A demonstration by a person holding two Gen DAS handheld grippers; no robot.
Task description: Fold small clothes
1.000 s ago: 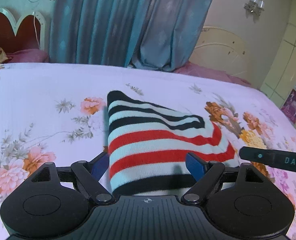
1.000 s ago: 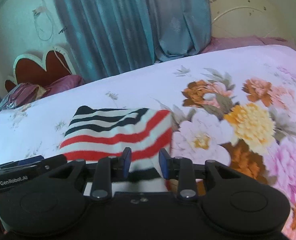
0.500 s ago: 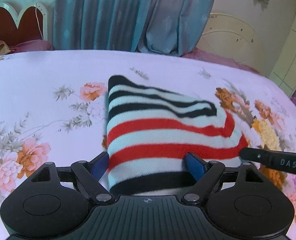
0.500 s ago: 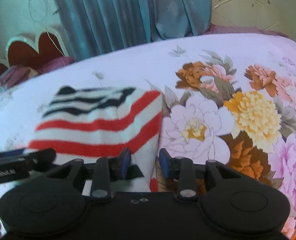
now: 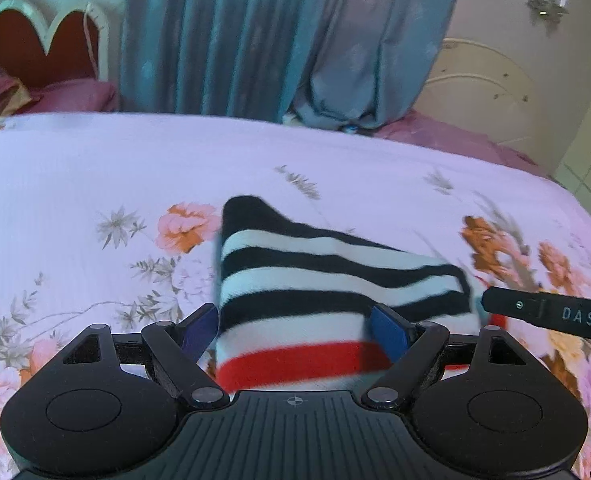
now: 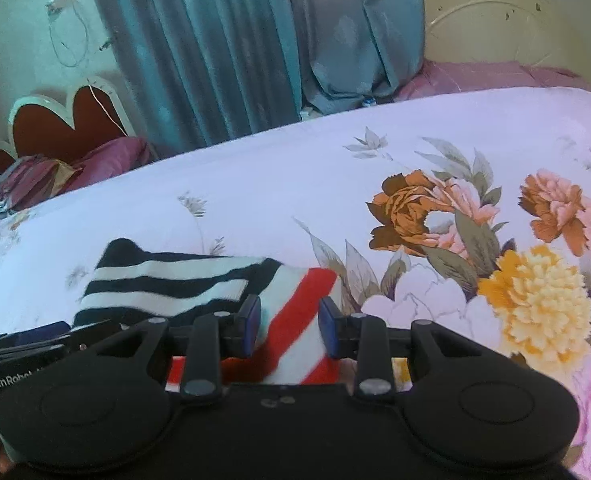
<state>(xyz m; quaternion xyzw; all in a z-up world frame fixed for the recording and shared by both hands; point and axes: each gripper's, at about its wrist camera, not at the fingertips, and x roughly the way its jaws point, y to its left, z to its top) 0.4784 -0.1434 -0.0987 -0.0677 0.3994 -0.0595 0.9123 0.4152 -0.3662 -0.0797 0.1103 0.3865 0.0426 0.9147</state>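
Observation:
A small striped garment (image 5: pixel 315 276), black, white and red, lies folded on the floral bedsheet (image 5: pixel 95 168). My left gripper (image 5: pixel 295 328) is open with its blue pads either side of the garment's near edge. In the right wrist view the garment (image 6: pixel 167 284) lies left of centre. My right gripper (image 6: pixel 289 326) is open, its pads either side of the red-striped corner. The right gripper's side (image 5: pixel 551 312) shows at the right of the left wrist view; the left gripper's side (image 6: pixel 23 352) shows at the lower left of the right wrist view.
Blue curtains (image 5: pixel 275 40) hang behind the bed. A red heart-shaped headboard (image 5: pixel 43 48) and purple pillows (image 6: pixel 75 168) are at the far left. A cream footboard (image 6: pixel 507 20) stands at the far right. Large printed flowers (image 6: pixel 535 300) cover the sheet on the right.
Both grippers have pushed forward over the garment. The black-striped layer has come over the red stripes, so less red shows. The right gripper's pads have spread wider apart.

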